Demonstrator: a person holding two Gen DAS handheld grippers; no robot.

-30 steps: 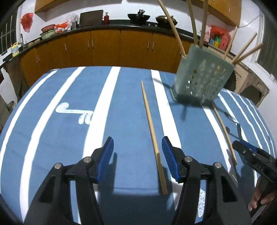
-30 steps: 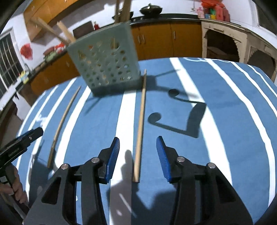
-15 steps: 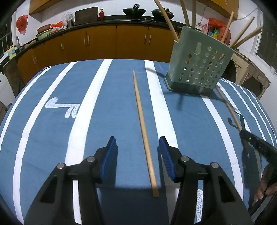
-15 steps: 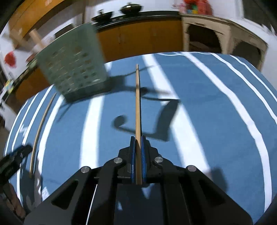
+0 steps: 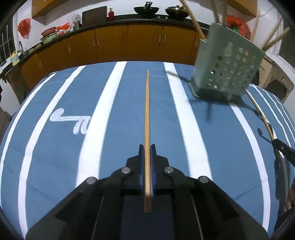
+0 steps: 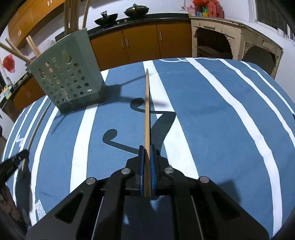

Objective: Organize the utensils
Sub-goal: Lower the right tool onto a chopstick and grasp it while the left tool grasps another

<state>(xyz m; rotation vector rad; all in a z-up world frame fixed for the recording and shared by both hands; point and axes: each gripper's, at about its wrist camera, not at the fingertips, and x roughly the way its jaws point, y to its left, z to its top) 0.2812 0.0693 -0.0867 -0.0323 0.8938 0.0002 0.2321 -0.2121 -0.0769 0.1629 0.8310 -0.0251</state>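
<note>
tongs on both sides are clamped, each on its own wooden stick. left tongs (image 5: pixel 147 147) pinch the left stick (image 5: pixel 147 118) near its near end; the stick runs straight fwd over the blue cloth w/ white stripes on the bench (image 5: pixel 64 147), tip pointing toward the far edge. right tongs (image 6: pixel 147 148) pinch the right stick (image 6: pixel 146 110) the same way, blue pads (image 6: pixel 141 166) tight on both sides, stick running fwd above its own dark shadow on the cloth. can't tell for either stick if the far tip touches the cloth.

perforated green utensil holder (image 6: pixel 70 77) stands on the bench, fwd-left of the right tongs, fwd-right of the left tongs, well apart from both stick tips. several wooden sticks (image 6: pixel 71 16) lean out of its top. in the right wrist view the left stick shows at far left as a thin curved line beside the holder's base. orange cabinets (image 5: pixel 129 44) and a dark countertop w/ woks (image 5: pixel 146 9) run along the back wall.
</note>
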